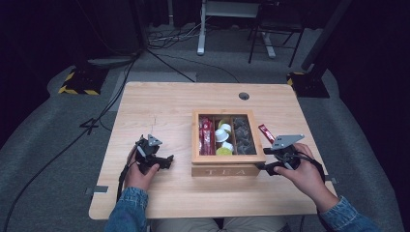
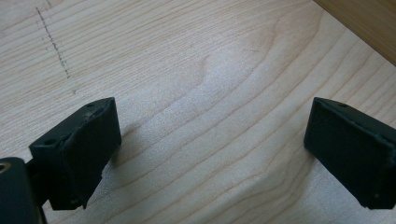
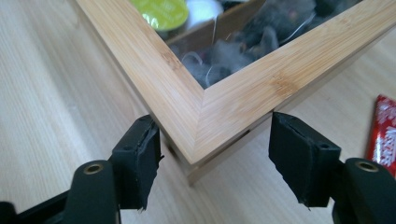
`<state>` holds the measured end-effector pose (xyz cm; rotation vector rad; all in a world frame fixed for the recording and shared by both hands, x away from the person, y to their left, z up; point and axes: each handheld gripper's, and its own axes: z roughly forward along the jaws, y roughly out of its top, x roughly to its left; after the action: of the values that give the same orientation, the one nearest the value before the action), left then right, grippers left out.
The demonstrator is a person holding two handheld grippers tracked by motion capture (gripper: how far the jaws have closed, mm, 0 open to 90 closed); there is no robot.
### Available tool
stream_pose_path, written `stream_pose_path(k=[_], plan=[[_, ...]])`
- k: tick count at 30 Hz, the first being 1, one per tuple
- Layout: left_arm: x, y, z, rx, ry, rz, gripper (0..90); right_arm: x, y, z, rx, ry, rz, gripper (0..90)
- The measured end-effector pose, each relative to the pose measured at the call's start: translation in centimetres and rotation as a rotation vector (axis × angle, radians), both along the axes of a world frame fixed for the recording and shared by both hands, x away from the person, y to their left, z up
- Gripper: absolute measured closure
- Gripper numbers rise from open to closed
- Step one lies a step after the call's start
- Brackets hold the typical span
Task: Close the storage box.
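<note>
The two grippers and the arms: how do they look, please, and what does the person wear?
Both the left gripper and the right gripper are black, each topped by a grey three-cornered plate and trailing a black cable. Their jaws are blocky black pads. The person wears blue denim sleeves.

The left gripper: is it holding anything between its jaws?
No, the left gripper stands open over the bare wooden table, with nothing between its two black jaws.

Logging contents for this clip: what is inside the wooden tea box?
The tea box has three compartments: red packets on the left, white and yellow-green capsules in the middle, dark tea bags on the right. Whatever lies beneath those top layers is covered.
</note>
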<state>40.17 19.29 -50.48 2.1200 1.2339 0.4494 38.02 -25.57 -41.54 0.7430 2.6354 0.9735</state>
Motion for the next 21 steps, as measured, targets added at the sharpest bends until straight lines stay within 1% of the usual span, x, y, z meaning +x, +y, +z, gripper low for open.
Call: stream_pose_path(k=[1, 3, 4, 5, 6, 7, 8, 9, 12, 16, 18, 19, 20, 21], plan=[[0.0, 0.0, 0.0, 0.000, 0.000, 0.001, 4.2, -0.1, 0.1, -0.2, -0.023, 0.018, 0.012, 34.7], [0.0, 0.0, 0.0, 0.000, 0.000, 0.002, 4.1, -0.2, 0.1, -0.3, -0.026, 0.018, 0.016, 33.1], [0.0, 0.0, 0.0, -0.001, 0.000, 0.002, 4.1, -0.3, 0.0, -0.2, -0.004, 0.012, 0.008, 33.0], [0.0, 0.0, 0.0, 0.000, 0.000, 0.001, 4.1, -0.4, -0.1, 0.1, 0.030, 0.001, 0.001, 34.2], [0.0, 0.0, 0.0, 0.000, 0.001, 0.001, 4.1, -0.4, -0.2, 0.3, 0.039, -0.007, -0.001, 34.0], [0.0, 0.0, 0.0, 0.000, 0.000, 0.002, 4.1, -0.5, -0.4, 1.1, 0.061, -0.028, -0.007, 33.6], [0.0, 0.0, 0.0, 0.000, 0.000, 0.002, 4.2, -0.5, -0.4, 1.1, 0.061, -0.028, -0.007, 33.6], [0.0, 0.0, 0.0, 0.001, -0.001, 0.003, 4.2, -0.4, -0.7, 1.6, 0.091, -0.034, -0.011, 33.2], [-0.1, 0.0, 0.0, 0.001, 0.002, 0.000, 4.2, 0.1, -1.2, 2.2, 0.127, -0.040, -0.025, 32.7], [-0.2, 0.0, 0.0, 0.001, 0.001, -0.002, 4.2, 0.8, -2.0, 2.7, 0.180, -0.052, -0.063, 31.4], [-0.3, 0.0, 0.0, 0.002, -0.001, -0.002, 4.2, 1.3, -2.6, 2.9, 0.197, -0.057, -0.077, 30.9], [-0.3, 0.1, 0.0, 0.002, 0.000, -0.004, 4.2, 1.3, -2.6, 2.9, 0.197, -0.057, -0.077, 30.9], [-0.4, 0.3, 0.0, 0.002, 0.003, -0.018, 4.2, 1.9, -3.3, 3.1, 0.213, -0.066, -0.094, 30.5], [-0.4, 0.3, 0.0, 0.002, 0.003, -0.018, 4.2, 1.9, -3.3, 3.1, 0.213, -0.066, -0.094, 30.5]])
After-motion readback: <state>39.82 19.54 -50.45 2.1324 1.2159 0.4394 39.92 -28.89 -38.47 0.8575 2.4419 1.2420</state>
